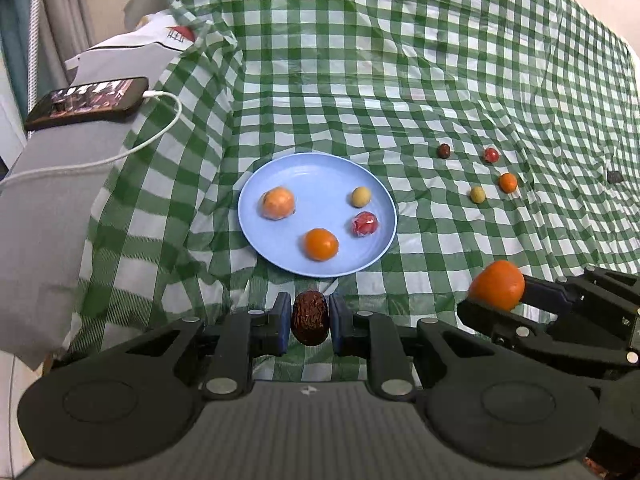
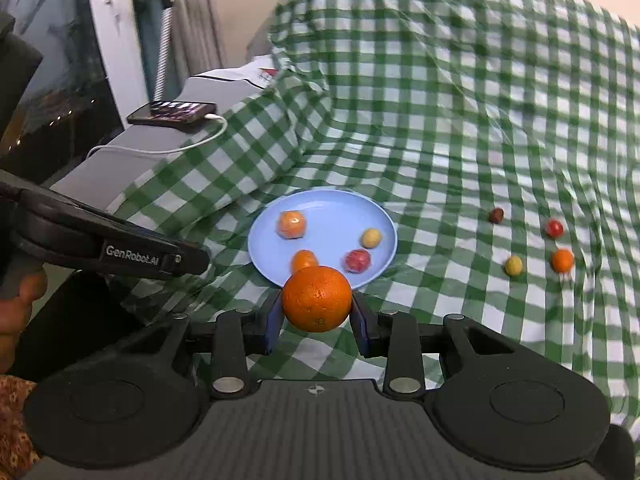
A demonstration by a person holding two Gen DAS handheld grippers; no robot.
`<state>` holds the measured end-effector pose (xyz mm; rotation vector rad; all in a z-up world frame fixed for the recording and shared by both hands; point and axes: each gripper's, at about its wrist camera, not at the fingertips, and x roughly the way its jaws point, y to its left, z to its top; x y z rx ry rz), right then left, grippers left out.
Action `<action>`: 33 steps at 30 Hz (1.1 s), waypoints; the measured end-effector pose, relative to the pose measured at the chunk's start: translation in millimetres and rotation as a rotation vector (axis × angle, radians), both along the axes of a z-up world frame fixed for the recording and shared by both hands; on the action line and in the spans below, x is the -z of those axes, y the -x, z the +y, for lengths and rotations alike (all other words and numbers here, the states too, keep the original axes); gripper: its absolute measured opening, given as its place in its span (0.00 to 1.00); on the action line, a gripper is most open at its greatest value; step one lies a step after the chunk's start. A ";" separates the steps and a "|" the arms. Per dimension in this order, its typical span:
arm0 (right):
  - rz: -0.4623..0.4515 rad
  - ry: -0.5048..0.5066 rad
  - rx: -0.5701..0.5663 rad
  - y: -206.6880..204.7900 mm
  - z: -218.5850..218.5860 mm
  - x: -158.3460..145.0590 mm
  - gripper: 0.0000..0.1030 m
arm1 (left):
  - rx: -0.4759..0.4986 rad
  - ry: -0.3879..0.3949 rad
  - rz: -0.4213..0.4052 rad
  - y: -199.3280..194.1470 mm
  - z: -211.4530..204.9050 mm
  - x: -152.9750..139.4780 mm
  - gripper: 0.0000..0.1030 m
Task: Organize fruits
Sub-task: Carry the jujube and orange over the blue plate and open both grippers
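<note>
The wide green-and-white checked cloth (image 1: 400,80) covered the whole soft surface, and I think it was spread there so that the small fruits were easy to see and did not roll far in its folds. At its left edge a dark phone (image 1: 86,102) lay on a grey cushion, with a white cable plugged in (it was well apart from my work).

The round light-blue plastic plate (image 1: 320,184) lay near the middle of the cloth, just beyond my two tools, and I judged it was the place for collecting. Four fruits already lay in it: a pale orange wrapped one, a yellow ball, a red wrapped one and a small orange one.

My right gripper (image 2: 317,314) was closed on a big round orange (image 2: 317,299), its blue pads pressing both sides at the widest part, so that the fruit could not slip; it hung near the plate's closer rim.

My left gripper (image 1: 311,322) was closed almost fully on a small wrinkled dark-brown date (image 1: 311,322), held upright between the pads, also just before the plate.

Four small loose fruits (image 1: 478,195) lay on the cloth to the right, not yet collected.
</note>
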<state>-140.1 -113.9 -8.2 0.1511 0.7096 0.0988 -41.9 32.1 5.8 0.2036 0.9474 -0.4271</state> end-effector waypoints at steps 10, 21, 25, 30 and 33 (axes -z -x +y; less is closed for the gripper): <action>-0.014 0.022 0.003 3.8 4.5 -5.6 0.36 | 0.000 0.036 -0.028 8.0 8.7 -8.1 0.21; -0.011 0.021 0.003 3.9 5.5 -4.3 0.36 | -0.004 0.041 -0.029 8.2 11.4 -8.1 0.21; -0.005 0.018 0.001 4.0 5.0 -3.4 0.36 | -0.005 0.040 -0.028 7.6 11.8 -7.4 0.21; 0.005 0.016 -0.003 1.9 3.5 -1.8 0.36 | -0.010 0.039 -0.021 4.5 11.5 -5.3 0.21; 0.013 0.015 -0.004 -0.6 2.4 -0.4 0.36 | -0.014 0.039 -0.017 2.3 11.3 -4.5 0.21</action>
